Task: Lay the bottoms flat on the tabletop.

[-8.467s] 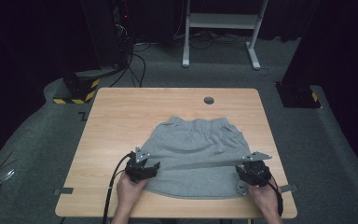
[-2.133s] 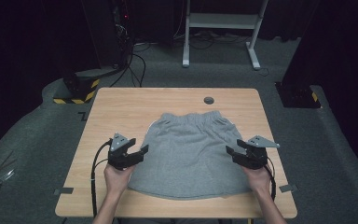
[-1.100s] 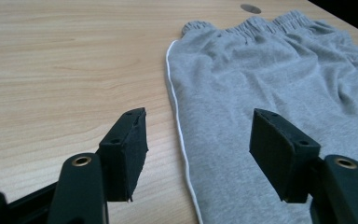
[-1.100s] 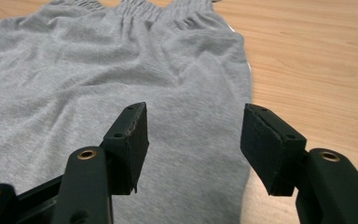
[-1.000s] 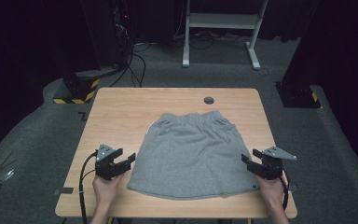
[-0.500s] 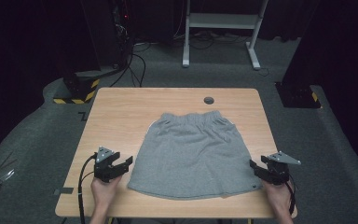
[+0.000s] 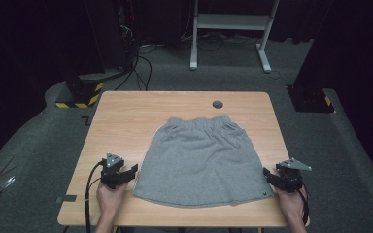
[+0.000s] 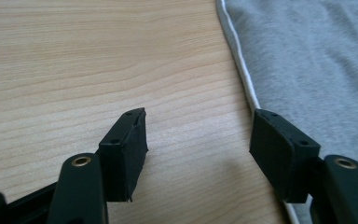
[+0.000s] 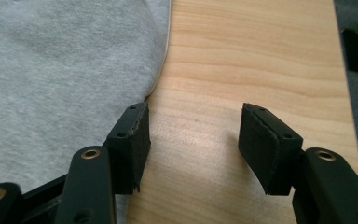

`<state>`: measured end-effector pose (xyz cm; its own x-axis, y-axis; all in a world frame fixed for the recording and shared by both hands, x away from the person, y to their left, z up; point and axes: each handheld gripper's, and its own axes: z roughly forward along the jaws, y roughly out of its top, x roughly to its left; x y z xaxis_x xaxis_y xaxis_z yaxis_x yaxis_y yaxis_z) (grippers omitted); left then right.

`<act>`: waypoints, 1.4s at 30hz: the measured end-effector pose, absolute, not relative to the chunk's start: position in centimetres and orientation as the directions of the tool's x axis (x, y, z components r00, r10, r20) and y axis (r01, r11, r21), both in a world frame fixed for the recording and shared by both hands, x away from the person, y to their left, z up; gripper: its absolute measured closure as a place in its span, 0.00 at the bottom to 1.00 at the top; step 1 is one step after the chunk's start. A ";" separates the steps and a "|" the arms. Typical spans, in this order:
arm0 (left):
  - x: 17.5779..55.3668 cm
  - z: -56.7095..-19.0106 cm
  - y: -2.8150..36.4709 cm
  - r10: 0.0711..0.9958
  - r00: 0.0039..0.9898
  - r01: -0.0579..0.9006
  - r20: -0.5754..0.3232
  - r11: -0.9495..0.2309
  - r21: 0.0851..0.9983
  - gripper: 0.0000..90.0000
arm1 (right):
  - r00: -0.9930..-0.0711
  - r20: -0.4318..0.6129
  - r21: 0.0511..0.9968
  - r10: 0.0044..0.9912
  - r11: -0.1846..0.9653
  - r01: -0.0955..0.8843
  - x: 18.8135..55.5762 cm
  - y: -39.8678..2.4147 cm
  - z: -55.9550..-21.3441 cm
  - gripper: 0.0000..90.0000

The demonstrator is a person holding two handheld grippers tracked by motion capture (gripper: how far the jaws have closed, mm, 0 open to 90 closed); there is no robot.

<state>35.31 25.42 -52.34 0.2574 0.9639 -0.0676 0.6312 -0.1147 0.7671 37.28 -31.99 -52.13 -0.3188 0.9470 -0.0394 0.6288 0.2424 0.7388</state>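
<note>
You are lining up on the grey skirt (image 7: 203, 162) with left gripper (image 7: 126, 174) and right gripper (image 7: 271, 178) both wide open and empty, apparently to pinch its side edges next.

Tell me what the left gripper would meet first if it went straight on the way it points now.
Probably bare table: the left gripper is open with only wood between and ahead of its jaws. The grey skirt and its white-edged side lie just off its right jaw, so drifting that way would catch the fabric.
</note>
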 end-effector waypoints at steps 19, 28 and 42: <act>35.8 -52.8 25.2 0.975 0.223 0.644 0.001 -0.148 0.751 0.36 | -0.283 -0.019 0.730 0.959 0.207 0.651 37.8 -32.0 -52.2 0.42; 35.8 -52.8 25.1 0.975 0.223 0.644 0.001 -0.148 0.751 0.35 | -0.281 -0.018 0.732 0.960 0.204 0.650 37.8 -32.0 -52.2 0.42; 35.8 -52.8 25.1 0.975 0.224 0.644 0.000 -0.148 0.751 0.35 | -0.280 -0.018 0.732 0.960 0.203 0.650 37.8 -32.0 -52.2 0.42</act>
<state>35.79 25.15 -52.80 0.2243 0.9745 -0.0003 0.6438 -0.1479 0.7508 37.78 -31.99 -52.21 -0.2797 0.9599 -0.0179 0.6504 0.2032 0.7319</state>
